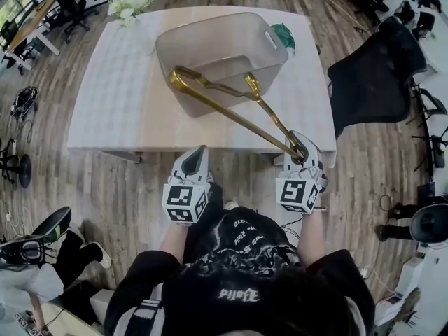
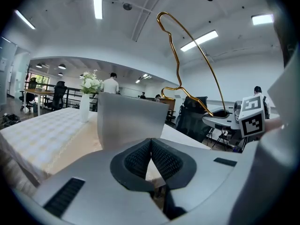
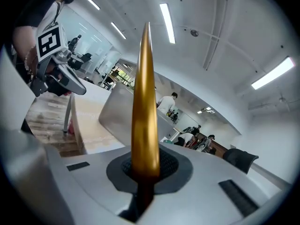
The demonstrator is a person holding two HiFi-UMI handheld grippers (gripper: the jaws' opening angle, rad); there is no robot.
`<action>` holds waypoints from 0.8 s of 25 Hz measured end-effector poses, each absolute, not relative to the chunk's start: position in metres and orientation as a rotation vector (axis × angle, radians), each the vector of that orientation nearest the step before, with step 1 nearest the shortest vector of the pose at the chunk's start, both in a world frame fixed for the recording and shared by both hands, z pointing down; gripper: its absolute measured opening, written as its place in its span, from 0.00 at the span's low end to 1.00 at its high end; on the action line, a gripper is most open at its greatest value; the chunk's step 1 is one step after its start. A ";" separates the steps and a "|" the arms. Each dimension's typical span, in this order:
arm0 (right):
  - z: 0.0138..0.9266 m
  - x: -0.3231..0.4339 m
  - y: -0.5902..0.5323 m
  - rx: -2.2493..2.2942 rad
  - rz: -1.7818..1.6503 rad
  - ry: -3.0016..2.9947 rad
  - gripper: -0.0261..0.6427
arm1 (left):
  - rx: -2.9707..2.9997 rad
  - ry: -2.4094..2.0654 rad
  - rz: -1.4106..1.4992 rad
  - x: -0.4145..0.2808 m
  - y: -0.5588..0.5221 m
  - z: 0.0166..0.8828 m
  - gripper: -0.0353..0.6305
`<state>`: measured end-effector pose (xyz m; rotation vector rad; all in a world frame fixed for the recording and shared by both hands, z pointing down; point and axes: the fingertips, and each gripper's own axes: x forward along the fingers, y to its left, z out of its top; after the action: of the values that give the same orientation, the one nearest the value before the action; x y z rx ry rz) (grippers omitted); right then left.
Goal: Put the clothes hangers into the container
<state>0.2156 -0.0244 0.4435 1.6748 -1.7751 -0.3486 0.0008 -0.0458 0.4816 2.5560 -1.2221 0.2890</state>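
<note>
Now right gripper [image 1: 301, 148] clenched on gold hanger [image 1: 231, 112], raised, reaching toward container [image 1: 276, 44]; left gripper [image 1: 198, 154] pinched closed, empty, near side of container.

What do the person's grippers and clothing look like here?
The left gripper and right gripper are alike: smooth pale grey shells that taper toward the jaws, which are lined with black textured pads. Each carries a white cube with black square markers. No cables show. The person wears a black short-sleeved top with white print.
</note>
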 end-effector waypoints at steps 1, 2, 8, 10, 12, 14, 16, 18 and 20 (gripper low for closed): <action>0.441 0.219 -0.031 1.680 -0.355 -1.763 0.06 | 2.557 -1.215 0.286 0.002 -0.052 0.482 0.08; 0.438 0.224 -0.038 1.683 -0.366 -1.748 0.06 | 2.558 -1.212 0.284 0.004 -0.058 0.482 0.08; 0.422 0.245 -0.096 1.665 -0.433 -1.668 0.06 | 2.577 -1.184 0.248 -0.002 -0.106 0.481 0.08; 0.416 0.251 -0.115 1.643 -0.442 -1.659 0.06 | 2.575 -1.177 0.240 -0.006 -0.121 0.482 0.08; 0.410 0.258 -0.133 1.622 -0.450 -1.651 0.06 | 2.564 -1.185 0.244 -0.013 -0.135 0.483 0.08; 0.403 0.265 -0.151 1.604 -0.466 -1.623 0.06 | 2.559 -1.192 0.252 -0.020 -0.149 0.484 0.08; 0.398 0.271 -0.167 1.577 -0.480 -1.581 0.06 | 2.565 -1.194 0.258 -0.026 -0.163 0.484 0.08; 0.399 0.274 -0.180 1.532 -0.471 -1.558 0.06 | 2.590 -1.189 0.270 -0.032 -0.175 0.486 0.08; 0.402 0.275 -0.193 1.475 -0.455 -1.550 0.06 | 2.624 -1.176 0.285 -0.039 -0.186 0.488 0.08</action>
<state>0.2747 -0.1925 0.4024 1.4754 -1.5497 -0.4552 -0.0387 -0.1857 0.4876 2.6239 -1.1761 0.2852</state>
